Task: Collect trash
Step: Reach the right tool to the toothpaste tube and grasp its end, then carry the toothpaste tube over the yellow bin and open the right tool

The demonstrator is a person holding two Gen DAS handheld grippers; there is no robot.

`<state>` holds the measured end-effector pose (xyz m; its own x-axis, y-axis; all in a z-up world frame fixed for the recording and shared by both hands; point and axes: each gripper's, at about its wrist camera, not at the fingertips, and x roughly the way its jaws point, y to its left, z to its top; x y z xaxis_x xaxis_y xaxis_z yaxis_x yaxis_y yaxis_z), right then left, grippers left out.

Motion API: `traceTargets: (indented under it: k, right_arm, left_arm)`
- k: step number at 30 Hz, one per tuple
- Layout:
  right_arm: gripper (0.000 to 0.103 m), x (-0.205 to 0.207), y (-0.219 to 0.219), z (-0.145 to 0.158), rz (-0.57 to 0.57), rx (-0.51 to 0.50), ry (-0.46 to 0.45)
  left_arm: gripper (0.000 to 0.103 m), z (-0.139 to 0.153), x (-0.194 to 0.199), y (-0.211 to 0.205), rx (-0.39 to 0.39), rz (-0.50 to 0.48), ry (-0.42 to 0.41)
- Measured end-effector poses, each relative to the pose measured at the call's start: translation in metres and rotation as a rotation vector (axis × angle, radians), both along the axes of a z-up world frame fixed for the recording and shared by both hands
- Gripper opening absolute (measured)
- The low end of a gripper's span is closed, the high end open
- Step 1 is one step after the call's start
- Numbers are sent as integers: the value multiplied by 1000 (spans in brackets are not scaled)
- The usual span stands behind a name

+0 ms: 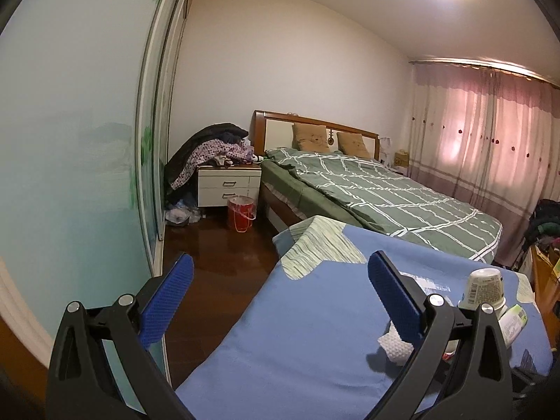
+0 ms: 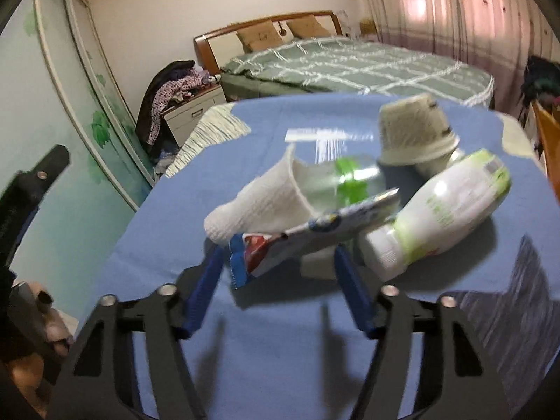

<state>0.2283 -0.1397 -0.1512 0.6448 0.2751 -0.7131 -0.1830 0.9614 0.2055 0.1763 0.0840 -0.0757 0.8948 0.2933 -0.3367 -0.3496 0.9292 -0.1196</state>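
Note:
A pile of trash lies on the blue cloth (image 2: pixel 280 343): a crumpled white tissue (image 2: pixel 259 206), a blue, red and white snack wrapper (image 2: pixel 304 238), a white and green bottle (image 2: pixel 444 210) on its side, an upturned paper cup (image 2: pixel 413 129) and clear plastic film (image 2: pixel 336 140). My right gripper (image 2: pixel 279 251) is open, and its blue fingertips flank the wrapper's near end without visibly pressing on it. My left gripper (image 1: pixel 280 259) stands open and empty over the cloth's left part. The cup (image 1: pixel 484 288), bottle (image 1: pixel 512 322) and tissue (image 1: pixel 395 344) lie to its right.
A red bin lined with a plastic bag (image 1: pixel 240 213) stands on the dark wood floor by a white nightstand (image 1: pixel 227 185) heaped with clothes. Behind is a bed with a green checked cover (image 1: pixel 385 192). A sliding wardrobe door (image 1: pixel 70 140) runs along the left.

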Motion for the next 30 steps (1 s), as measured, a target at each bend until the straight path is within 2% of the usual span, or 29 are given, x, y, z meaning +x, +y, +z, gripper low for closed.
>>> traceTargets:
  k: [2, 3, 4, 5, 6, 8, 16, 22, 23, 26, 29, 30]
  right_arm:
    - [56, 6, 2, -6, -6, 17, 28]
    - [51, 8, 2, -7, -7, 28, 38]
    - [46, 10, 3, -9, -7, 40, 47]
    - [31, 13, 3, -12, -3, 54, 60]
    - [25, 15, 2, -15, 6, 75, 79]
    - [19, 15, -2, -19, 22, 119, 101]
    - [17, -16, -9, 1, 86, 114, 31]
    - [17, -49, -19, 9, 180, 100, 15]
    - [17, -55, -21, 9, 186, 81, 8]
    - [17, -71, -25, 12, 152, -67, -76]
    - [17, -79, -41, 8, 154, -52, -51]
    - [17, -81, -50, 6, 131, -77, -51]
  left_arm:
    - [98, 2, -3, -4, 18, 0, -7]
    - [98, 1, -3, -6, 23, -1, -9]
    - [98, 1, -3, -8, 32, -2, -11]
    - [98, 2, -3, -9, 37, -3, -12]
    - [98, 1, -4, -12, 44, -6, -11]
    - [98, 0, -4, -14, 47, -11, -7]
    - [98, 0, -3, -16, 43, -10, 0]
    - [98, 1, -3, -19, 47, -20, 7]
    - [98, 1, -3, -19, 47, -21, 9]
    - [98, 1, -2, -19, 48, -20, 13]
    - [98, 0, -1, -19, 47, -22, 16]
    - [98, 0, -2, -20, 49, -22, 17]
